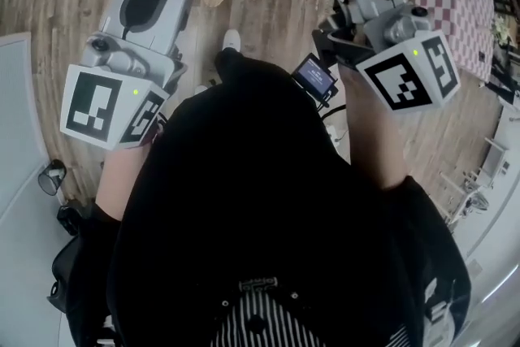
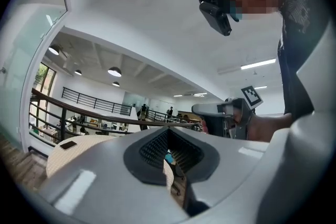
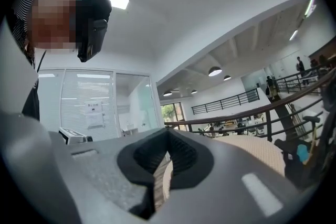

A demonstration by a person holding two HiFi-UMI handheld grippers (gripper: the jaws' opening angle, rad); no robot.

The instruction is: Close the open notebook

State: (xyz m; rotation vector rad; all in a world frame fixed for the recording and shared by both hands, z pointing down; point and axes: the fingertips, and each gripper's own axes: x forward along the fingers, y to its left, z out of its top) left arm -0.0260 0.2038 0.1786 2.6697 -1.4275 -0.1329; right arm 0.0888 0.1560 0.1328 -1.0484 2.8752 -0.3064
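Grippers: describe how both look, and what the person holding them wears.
The left gripper and right gripper are smooth grey shells with dark ribbed pads inside the fingers. Each carries a white cube with black square markers and a green light. The person wears a black top.

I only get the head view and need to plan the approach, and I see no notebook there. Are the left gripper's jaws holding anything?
Observer: No. In the left gripper view the left gripper has its jaws together with nothing between them.
Operator: And the other one?
Observer: The right gripper is shut and empty too, by its own view.
Operator: Anything like a notebook ahead?
Observer: The left gripper view shows a small dark flat thing lying on the round table with the beige dotted cloth. I cannot tell whether it is a notebook.
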